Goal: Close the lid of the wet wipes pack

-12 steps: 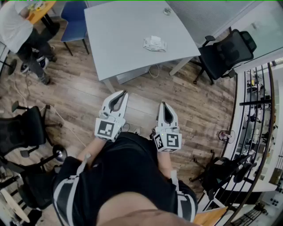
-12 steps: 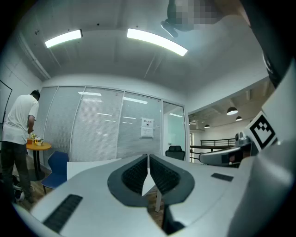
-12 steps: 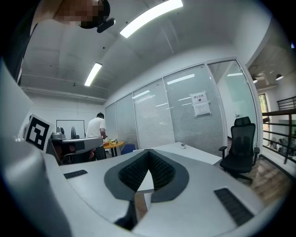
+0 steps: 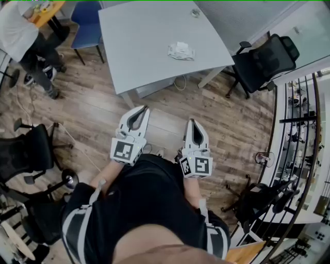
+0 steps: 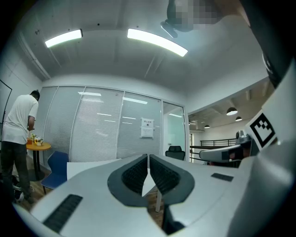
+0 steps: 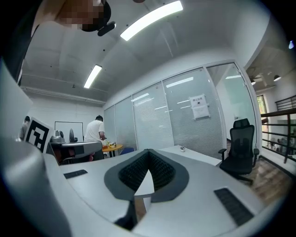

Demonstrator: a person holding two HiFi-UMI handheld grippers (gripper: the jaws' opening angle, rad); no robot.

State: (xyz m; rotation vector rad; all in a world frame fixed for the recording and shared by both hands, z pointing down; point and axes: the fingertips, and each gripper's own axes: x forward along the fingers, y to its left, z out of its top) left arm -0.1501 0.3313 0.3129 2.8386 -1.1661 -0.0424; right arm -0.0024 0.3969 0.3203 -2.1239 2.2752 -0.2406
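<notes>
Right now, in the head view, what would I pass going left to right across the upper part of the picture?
Person in a white shirt → blue chair → wet wipes pack → black office chair.

Wet wipes pack: lid state indiscernible

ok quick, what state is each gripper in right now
left gripper: closed, holding nothing
right gripper: closed, holding nothing

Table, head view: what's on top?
On the table: the wet wipes pack near its right edge, a small object at the far edge. Nothing covers the top. Under the pack: hidden.
</notes>
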